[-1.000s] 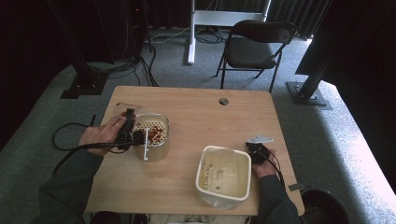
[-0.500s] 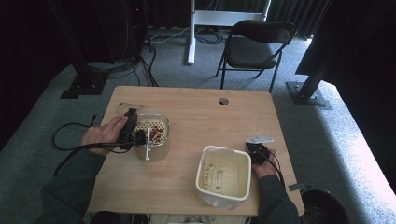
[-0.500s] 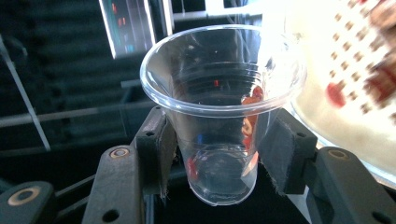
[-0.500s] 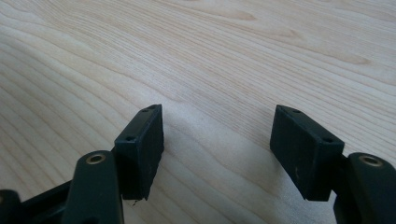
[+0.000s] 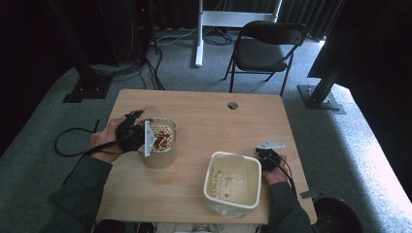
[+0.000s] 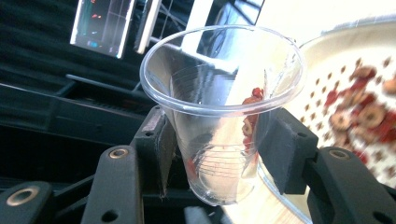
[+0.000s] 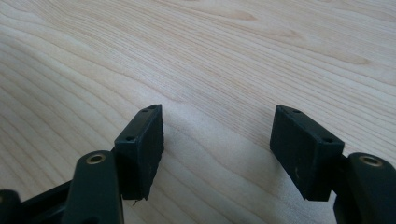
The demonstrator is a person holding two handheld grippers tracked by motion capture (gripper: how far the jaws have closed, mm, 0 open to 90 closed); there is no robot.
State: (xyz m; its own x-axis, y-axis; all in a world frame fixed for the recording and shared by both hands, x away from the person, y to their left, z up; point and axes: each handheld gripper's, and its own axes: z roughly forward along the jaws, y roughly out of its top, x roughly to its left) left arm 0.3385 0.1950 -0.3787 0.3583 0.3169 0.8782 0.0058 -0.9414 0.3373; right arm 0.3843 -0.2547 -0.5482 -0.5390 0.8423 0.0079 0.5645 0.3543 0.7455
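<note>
Left gripper [image 6: 219,154] grips the clear cup [image 6: 223,107] tipped at 9 o'clock of the strainer bowl [image 5: 160,143] — tilt further, clearing clinging red pieces [image 6: 250,123]. Right gripper [image 7: 217,149] — jaws wide, empty — rests on the table [image 7: 233,51].

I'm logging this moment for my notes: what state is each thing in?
Clear cup: tipped, a few red pieces left inside, clamped in left tongs.
Strainer bowl: upright, red and tan pieces on it.
White tub: upright, lidless.
Right tongs: open, nothing between them, over bare table.
</note>
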